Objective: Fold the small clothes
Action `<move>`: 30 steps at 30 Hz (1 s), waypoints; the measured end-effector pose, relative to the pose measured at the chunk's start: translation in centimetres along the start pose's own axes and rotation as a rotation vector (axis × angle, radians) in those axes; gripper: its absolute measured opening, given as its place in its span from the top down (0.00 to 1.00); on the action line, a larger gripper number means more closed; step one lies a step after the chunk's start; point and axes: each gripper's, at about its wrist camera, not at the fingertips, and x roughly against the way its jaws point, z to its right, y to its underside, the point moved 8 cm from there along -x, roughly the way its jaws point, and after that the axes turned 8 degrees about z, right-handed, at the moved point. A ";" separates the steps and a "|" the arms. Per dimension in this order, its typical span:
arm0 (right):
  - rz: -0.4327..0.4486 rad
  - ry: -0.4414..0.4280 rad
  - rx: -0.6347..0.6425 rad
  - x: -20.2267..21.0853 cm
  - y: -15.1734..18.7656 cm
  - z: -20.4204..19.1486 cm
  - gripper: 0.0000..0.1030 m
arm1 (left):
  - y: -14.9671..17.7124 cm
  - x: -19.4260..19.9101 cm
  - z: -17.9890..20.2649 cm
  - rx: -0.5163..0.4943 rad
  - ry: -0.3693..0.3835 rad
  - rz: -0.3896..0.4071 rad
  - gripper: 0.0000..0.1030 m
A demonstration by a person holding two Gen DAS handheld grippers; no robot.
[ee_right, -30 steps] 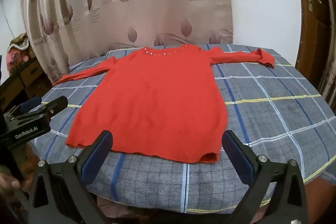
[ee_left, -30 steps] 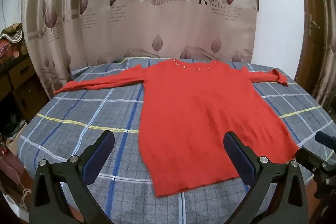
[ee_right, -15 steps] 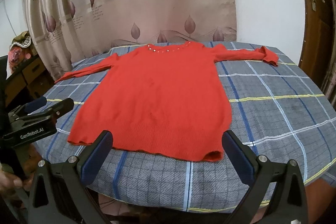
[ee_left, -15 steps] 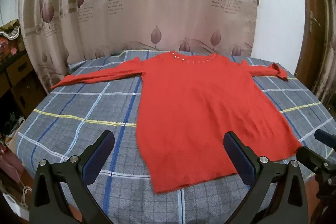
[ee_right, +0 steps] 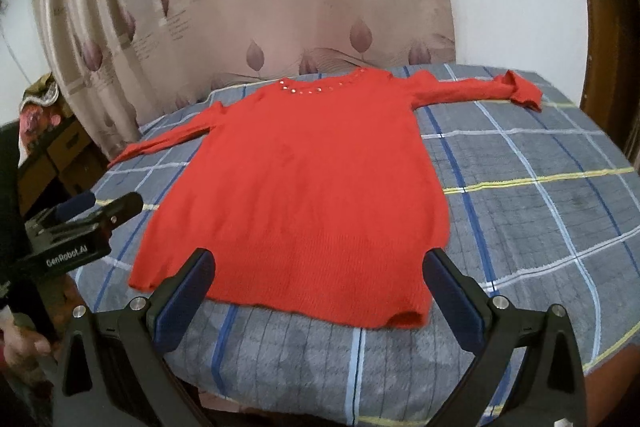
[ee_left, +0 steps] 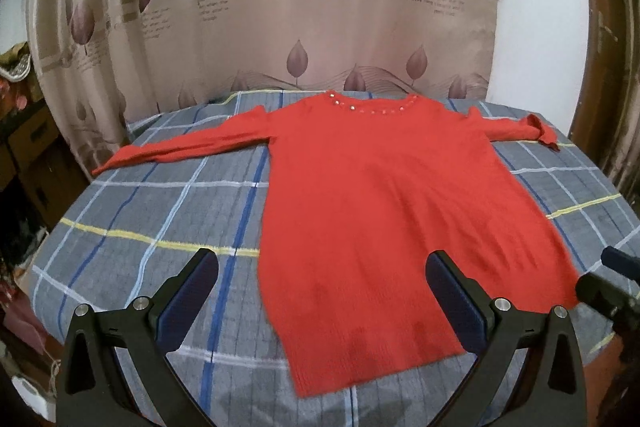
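Red sweater [ee_left: 384, 211] flat, face up, hem at near edge of worktop [ee_right: 540, 211], sleeves toward far corners. Left hand-held gripper [ee_left: 322, 297] and right hand-held gripper [ee_right: 319, 293] both spread, empty. Pinch sleeve cuffs first, fold inward; right cuff [ee_right: 520, 91] probably curled, flatten it.

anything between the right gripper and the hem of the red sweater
Nothing but bare grey plaid cloth, seen in the right wrist view between the open right gripper and the red knit sweater.

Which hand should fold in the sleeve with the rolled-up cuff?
Probably the right gripper: that sleeve stretches out on its side, while the left gripper sits nearer the other sleeve. Both are open.
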 end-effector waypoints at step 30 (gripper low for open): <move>-0.010 0.018 -0.368 -11.9 -10.5 19.5 0.10 | -4.0 -15.5 2.3 -0.047 -0.010 -0.103 0.00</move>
